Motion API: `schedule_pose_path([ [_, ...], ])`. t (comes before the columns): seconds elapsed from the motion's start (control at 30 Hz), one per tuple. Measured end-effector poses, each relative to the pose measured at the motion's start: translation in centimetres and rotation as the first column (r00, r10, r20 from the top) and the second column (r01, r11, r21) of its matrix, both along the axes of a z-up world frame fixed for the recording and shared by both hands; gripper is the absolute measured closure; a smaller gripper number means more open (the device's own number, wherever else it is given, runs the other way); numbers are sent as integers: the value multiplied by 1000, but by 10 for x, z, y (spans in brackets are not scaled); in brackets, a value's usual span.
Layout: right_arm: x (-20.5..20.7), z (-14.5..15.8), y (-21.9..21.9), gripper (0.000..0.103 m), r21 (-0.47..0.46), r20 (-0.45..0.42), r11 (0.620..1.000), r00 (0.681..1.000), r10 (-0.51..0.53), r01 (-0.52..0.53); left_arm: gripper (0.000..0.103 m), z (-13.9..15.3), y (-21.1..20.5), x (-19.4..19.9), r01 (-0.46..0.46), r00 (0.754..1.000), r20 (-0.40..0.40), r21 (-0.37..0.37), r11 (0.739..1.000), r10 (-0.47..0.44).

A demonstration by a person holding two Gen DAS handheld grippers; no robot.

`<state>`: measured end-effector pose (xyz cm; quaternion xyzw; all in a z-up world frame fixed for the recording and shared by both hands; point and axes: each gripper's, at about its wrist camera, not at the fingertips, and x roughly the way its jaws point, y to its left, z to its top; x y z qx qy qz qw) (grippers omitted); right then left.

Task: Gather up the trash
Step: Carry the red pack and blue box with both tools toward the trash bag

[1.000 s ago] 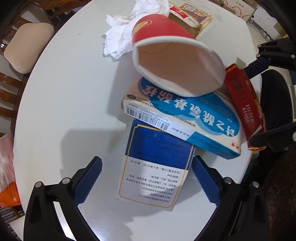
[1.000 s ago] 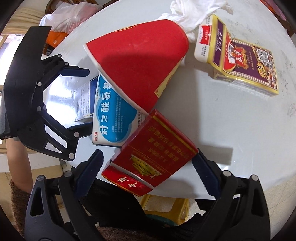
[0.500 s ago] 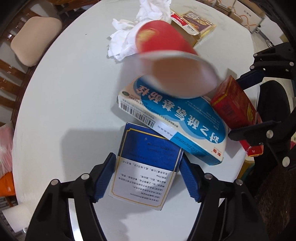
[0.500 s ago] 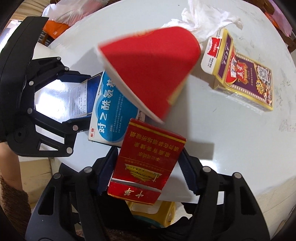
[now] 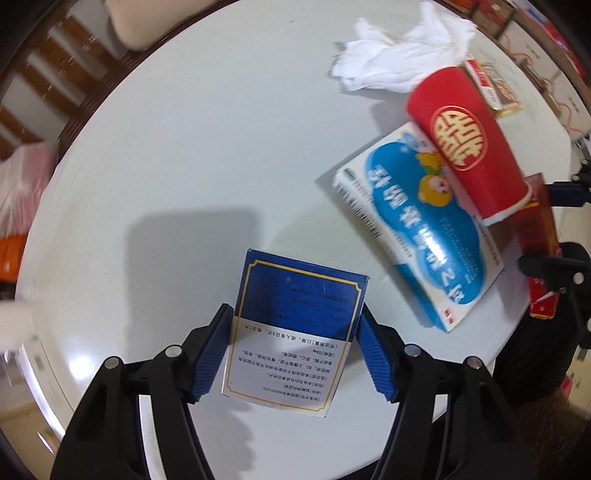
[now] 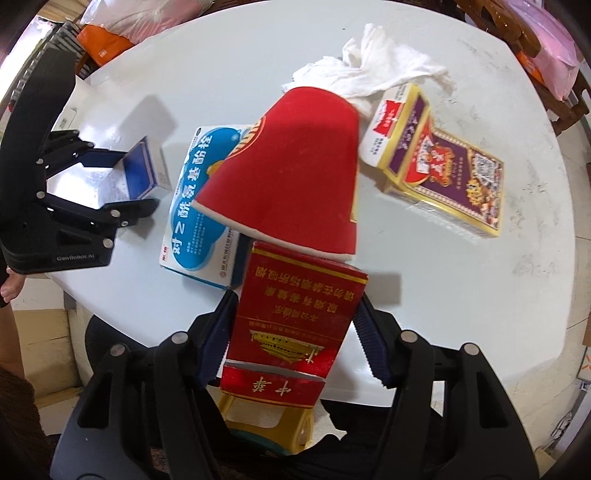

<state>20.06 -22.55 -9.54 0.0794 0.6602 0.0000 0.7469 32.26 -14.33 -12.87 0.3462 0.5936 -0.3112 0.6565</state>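
Note:
My left gripper (image 5: 294,314) points down at the white round table (image 5: 184,166). Its jaws are closing, and the blue pads press both sides of a dark blue and white box (image 5: 295,343). My right gripper (image 6: 295,301) is shut on a red cigarette pack (image 6: 295,325) at the table's near edge. A red paper cup (image 6: 295,170) lies on its side across a blue-and-white medicine box (image 6: 199,206). Behind them lie a crumpled white tissue (image 6: 369,70) and a purple-and-gold pack (image 6: 443,162). The right wrist view shows the left gripper (image 6: 136,177) at the left.
Wooden chairs (image 5: 122,22) stand beyond the far table rim. Orange and pink bags (image 6: 103,40) lie off the table. A yellow stool (image 6: 266,417) sits below the edge under my right gripper. A person's hand (image 6: 11,284) shows at the left.
Both grippers have shut on their boxes. The left one rolled, and the dark blue box now lies apart from the medicine box. The red cup has rolled over.

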Motion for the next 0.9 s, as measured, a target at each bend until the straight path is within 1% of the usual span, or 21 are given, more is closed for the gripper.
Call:
schedule_pose_path([
  [0.17,1,6,-4,41,-28,10,1000,1000,-4,5,38,9,9,-1,-54,999,5,-13,998,54],
  [0.3,-1,5,-7,41,-46,20,999,1000,0,1,38,23,33,11,-84,996,11,-25,996,84],
  [0.43,-10,10,-8,41,-54,29,999,1000,10,-9,38,36,30,-11,-95,995,36,-22,995,95],
  [0.53,-18,14,-12,41,-48,35,999,999,13,-11,38,46,36,-18,-106,994,33,-34,994,107],
  [0.63,-15,16,-5,41,-53,47,999,999,15,-13,38,56,41,-27,-114,993,37,-46,992,116],
  [0.77,-19,29,-3,41,-63,75,998,997,31,-27,38,72,45,-52,-115,992,52,-61,991,118],
  [0.9,-28,43,11,41,-75,106,995,992,70,-62,38,86,48,-78,-114,991,62,-73,991,119],
])
